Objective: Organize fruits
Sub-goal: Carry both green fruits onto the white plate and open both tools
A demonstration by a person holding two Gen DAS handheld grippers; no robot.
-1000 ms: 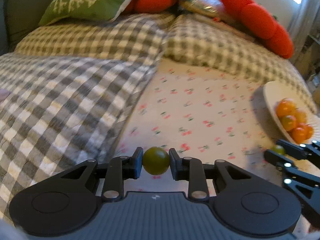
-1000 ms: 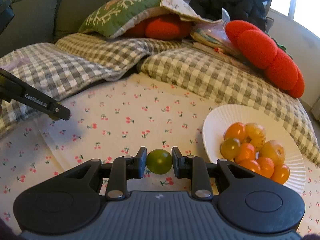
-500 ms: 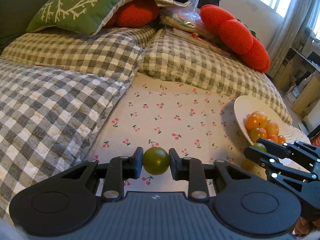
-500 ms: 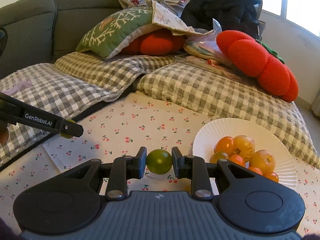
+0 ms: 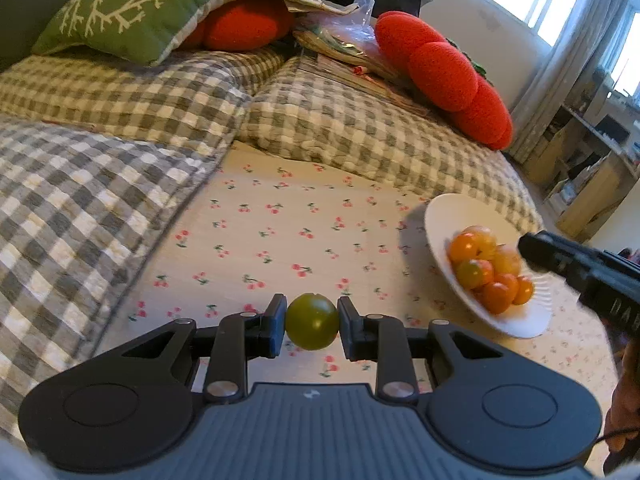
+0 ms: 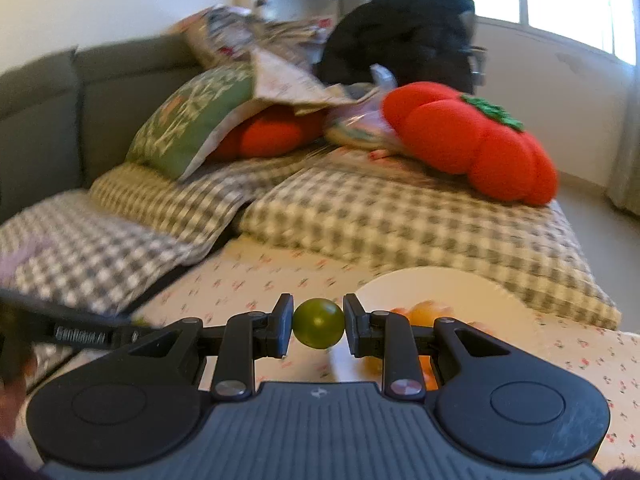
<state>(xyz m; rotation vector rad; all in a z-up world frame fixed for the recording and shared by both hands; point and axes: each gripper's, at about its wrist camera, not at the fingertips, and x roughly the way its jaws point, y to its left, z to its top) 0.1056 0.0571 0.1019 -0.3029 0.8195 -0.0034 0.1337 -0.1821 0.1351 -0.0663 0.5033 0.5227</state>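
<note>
My left gripper is shut on a green tomato, held above the cherry-print cloth. To its right lies a white paper plate heaped with several orange and yellow tomatoes. Part of the right gripper reaches in over the plate's right side. In the right wrist view my right gripper is shut on a second green tomato, raised above the plate, whose tomatoes are mostly hidden behind the fingers. The left gripper shows at the left edge.
Checked cushions border the cloth at the back and left. Red tomato-shaped pillows and a green embroidered pillow lie behind them, with a black garment and papers. A grey sofa back stands left, shelves right.
Both grippers have lifted with their green tomatoes still gripped. The right one rose and tilted up, so the plate now sits low behind its fingers. The left view shifted towards the plate.
</note>
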